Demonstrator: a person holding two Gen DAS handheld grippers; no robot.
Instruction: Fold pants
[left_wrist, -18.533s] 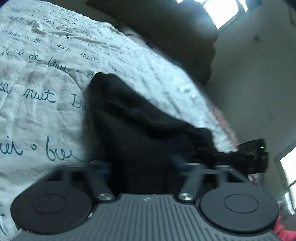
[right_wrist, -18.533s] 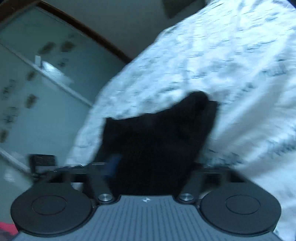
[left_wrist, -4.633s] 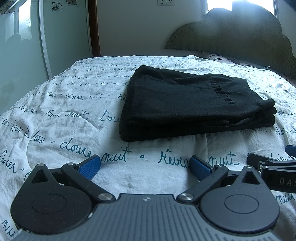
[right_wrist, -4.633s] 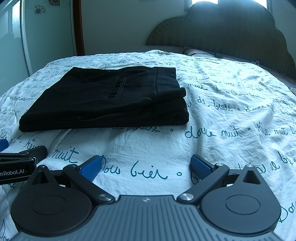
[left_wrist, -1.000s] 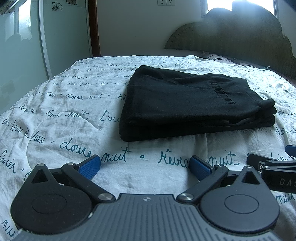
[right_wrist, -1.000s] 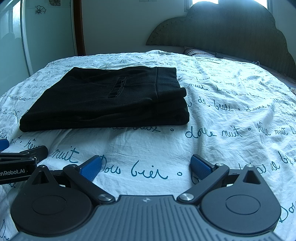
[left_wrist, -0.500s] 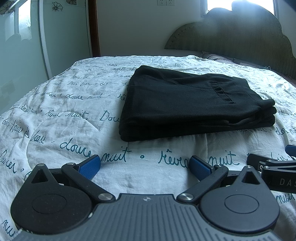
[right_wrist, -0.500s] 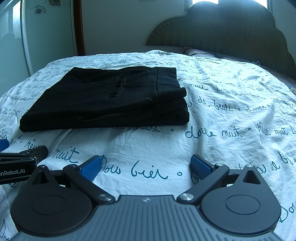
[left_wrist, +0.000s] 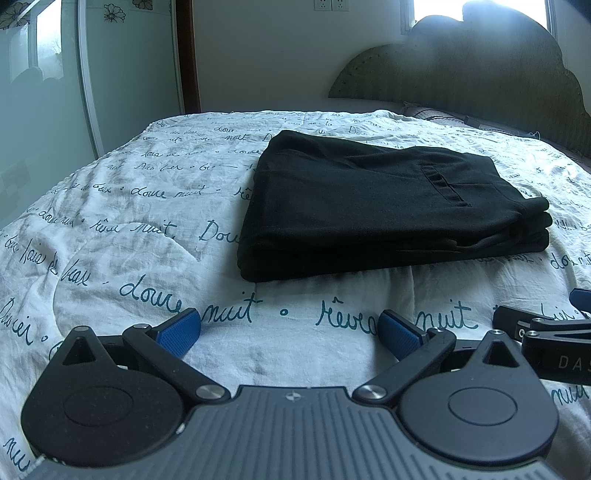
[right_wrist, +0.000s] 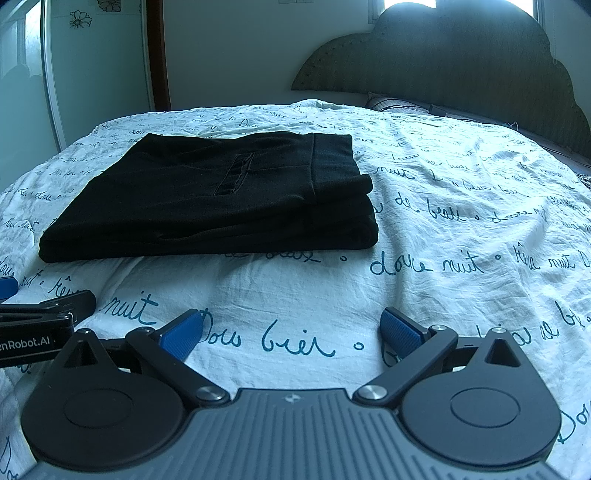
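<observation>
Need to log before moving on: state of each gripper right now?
Left gripper: open, empty, short of the folded pants.
Right gripper: open, empty.

Folded pants (left_wrist: 384, 206) lie on bedspread (left_wrist: 122, 229), headboard (left_wrist: 480, 74) behind; left gripper (left_wrist: 290, 334) and right gripper (right_wrist: 291, 332) side by side before them (both apart from the cloth).

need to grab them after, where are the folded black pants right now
The folded black pants lie flat on the script-printed bedspread, ahead of both open grippers: right of centre in the left wrist view, left of centre in the right wrist view, with the headboard beyond.
</observation>
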